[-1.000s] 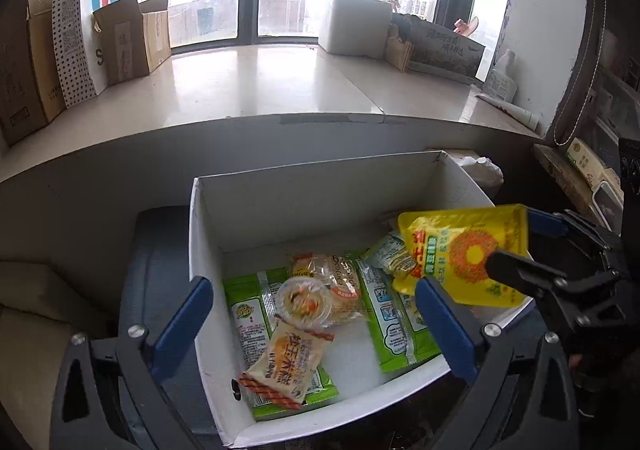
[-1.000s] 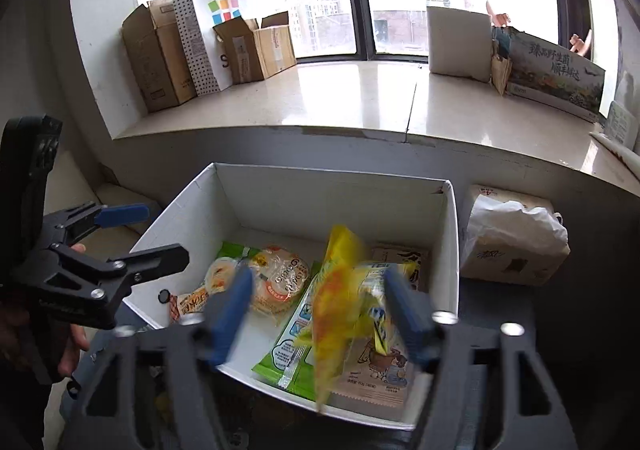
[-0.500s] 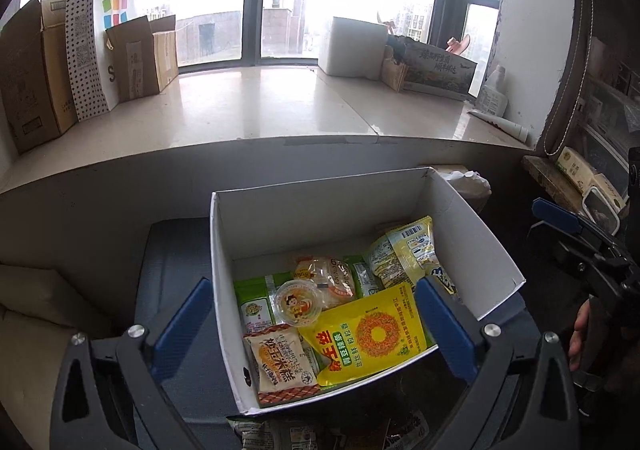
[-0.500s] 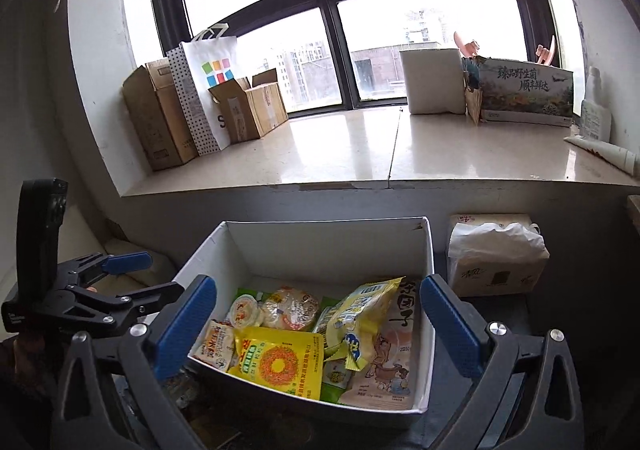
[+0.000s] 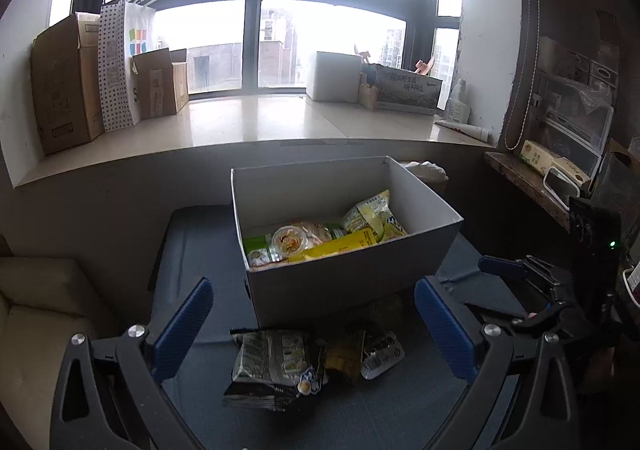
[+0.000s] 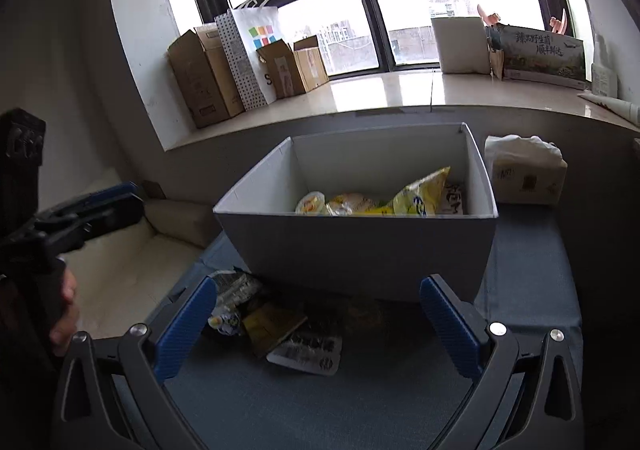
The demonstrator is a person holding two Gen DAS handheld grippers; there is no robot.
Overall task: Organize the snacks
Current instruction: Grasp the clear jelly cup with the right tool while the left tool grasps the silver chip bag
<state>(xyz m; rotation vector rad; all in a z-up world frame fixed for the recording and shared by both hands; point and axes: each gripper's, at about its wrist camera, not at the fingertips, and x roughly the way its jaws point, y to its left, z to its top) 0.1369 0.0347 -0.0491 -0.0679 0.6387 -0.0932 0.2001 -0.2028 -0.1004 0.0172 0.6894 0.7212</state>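
A white cardboard box (image 5: 352,282) (image 6: 360,250) stands on a blue-grey surface and holds several snack packets, among them a yellow packet (image 5: 340,246) and a round jelly cup (image 5: 289,243). In front of the box lie loose packets: a black-and-white bag (image 5: 272,366), a dark yellow packet (image 6: 272,324) and a white-labelled packet (image 6: 308,354). My left gripper (image 5: 316,330) is open and empty, low in front of the box. My right gripper (image 6: 316,326) is open and empty too, over the loose packets. The right gripper also shows at the right edge of the left wrist view (image 5: 520,290).
A tissue pack (image 6: 524,170) sits right of the box. A cream cushion (image 5: 44,302) lies to the left. The window sill (image 5: 248,122) behind carries cardboard boxes, a paper bag and a white box. A cluttered shelf (image 5: 552,170) is at the right.
The right gripper let the yellow packet fall into the box. Both grippers then drew back and down, and the loose packets in front of the box came into view.
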